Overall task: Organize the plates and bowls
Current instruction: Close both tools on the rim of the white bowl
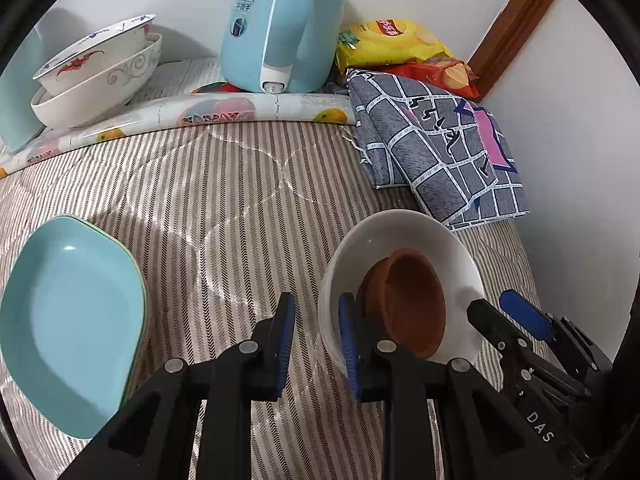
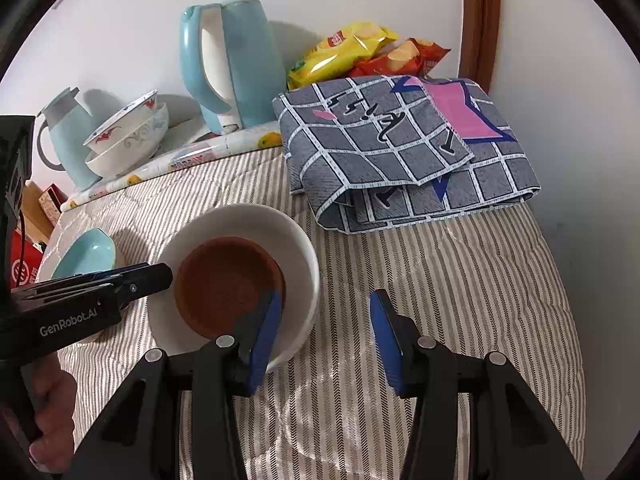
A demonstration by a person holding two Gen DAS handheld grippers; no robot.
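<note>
Now the white bowl [image 2: 236,280] sits on the striped surface [image 2: 460,280], and a small brown bowl [image 2: 226,284] lies inside it. Both tongs are close to this bowl, one on each side.

The left tongs [image 1: 316,344] have the white bowl's rim between the two blue pads. One pad is outside the bowl and one is inside, next to the brown bowl. There is still a small gap, so I cannot tell if they pinch the rim or only sit around it.

The right tongs [image 2: 326,344] are spread apart. One blue pad hangs over the near rim, by the edge of the brown bowl. The other pad is out over the striped surface. They hold nothing.

So the bowl lies just ahead of both tongs, a little to the right for the left ones and a little to the left for the right ones. The left tongs look nearer to a grip.

Off to the left lie the blue plates [image 1: 72,320]. Far back, two painted bowls [image 1: 100,76] are stacked beside a blue kettle [image 1: 280,24].
</note>
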